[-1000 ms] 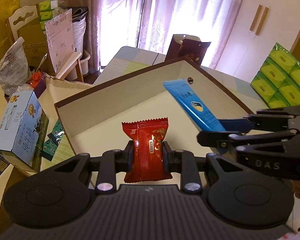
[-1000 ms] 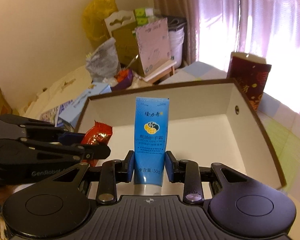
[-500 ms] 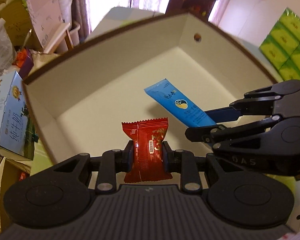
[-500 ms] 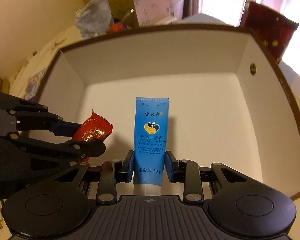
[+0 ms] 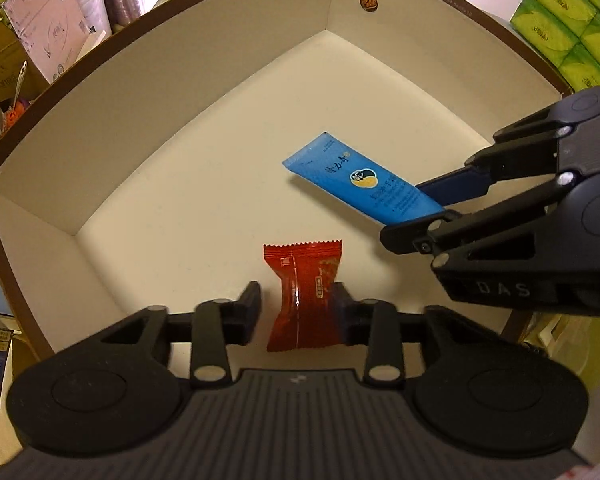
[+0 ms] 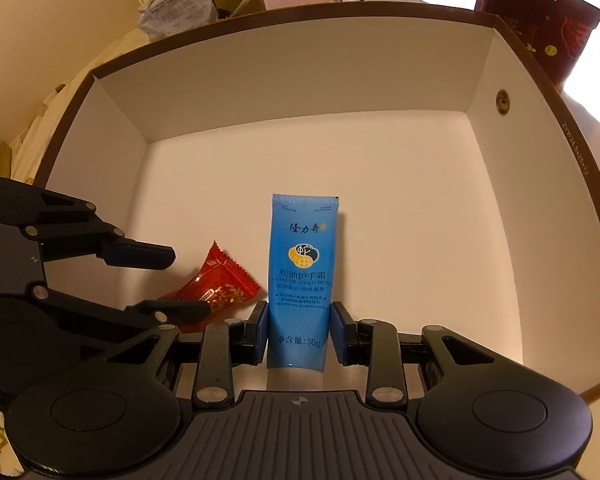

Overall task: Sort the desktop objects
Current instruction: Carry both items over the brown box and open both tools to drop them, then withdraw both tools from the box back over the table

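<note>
Both grippers hang low inside a white box with a brown rim (image 5: 172, 84), also seen in the right wrist view (image 6: 300, 72). Between the jaws of my left gripper (image 5: 296, 308) is a red snack packet (image 5: 304, 292). Those jaws are opening, with a clear gap on the packet's left side. The packet sits low over the box floor. My right gripper (image 6: 300, 332) is shut on the lower part of a blue hand cream tube (image 6: 302, 264), crimped end forward. From the right wrist, the left gripper (image 6: 168, 282) and the packet (image 6: 220, 284) appear at lower left.
Green tissue packs (image 5: 572, 12) are stacked beyond the box's right wall. A dark red gift bag (image 6: 540, 28) stands behind its far corner. Cartons, a pink printed box (image 5: 48, 28) and a plastic bag (image 6: 172, 4) crowd the far left side.
Both grippers have sunk into the box and tipped further downward. The left jaws have parted from the red packet, which has slipped lower and turned. The right gripper still holds the tube.
</note>
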`<state>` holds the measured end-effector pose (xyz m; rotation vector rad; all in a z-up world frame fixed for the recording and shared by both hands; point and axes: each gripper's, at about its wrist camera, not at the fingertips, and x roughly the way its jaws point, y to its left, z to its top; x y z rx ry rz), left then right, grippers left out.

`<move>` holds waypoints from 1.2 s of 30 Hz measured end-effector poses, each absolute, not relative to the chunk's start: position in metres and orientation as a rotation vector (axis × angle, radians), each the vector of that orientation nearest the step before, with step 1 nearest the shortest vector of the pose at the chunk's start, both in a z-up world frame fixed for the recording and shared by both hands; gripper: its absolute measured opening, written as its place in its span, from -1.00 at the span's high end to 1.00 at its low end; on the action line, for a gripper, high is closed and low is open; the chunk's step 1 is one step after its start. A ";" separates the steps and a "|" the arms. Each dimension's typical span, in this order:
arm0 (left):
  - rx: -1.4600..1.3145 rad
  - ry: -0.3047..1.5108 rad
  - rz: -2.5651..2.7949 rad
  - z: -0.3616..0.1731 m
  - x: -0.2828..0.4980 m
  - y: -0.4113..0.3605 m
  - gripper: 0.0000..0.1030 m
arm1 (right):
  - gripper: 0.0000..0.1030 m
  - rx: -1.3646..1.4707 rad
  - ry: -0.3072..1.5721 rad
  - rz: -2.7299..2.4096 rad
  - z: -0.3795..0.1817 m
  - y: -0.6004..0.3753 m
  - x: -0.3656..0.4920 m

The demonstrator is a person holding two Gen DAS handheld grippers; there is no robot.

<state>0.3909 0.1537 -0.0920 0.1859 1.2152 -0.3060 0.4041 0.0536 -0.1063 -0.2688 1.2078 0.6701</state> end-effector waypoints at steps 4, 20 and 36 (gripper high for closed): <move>0.183 1.214 -0.307 -0.091 0.390 0.155 0.25 | 0.21 -0.261 1.202 0.666 -0.109 0.056 0.406; 0.165 1.174 -0.252 -0.073 0.381 0.160 -0.54 | -0.96 -0.254 1.030 0.613 -0.075 0.031 0.394; 0.118 1.035 -0.197 -0.015 0.349 0.161 -0.63 | -0.96 -0.139 0.885 0.602 -0.013 -0.003 0.346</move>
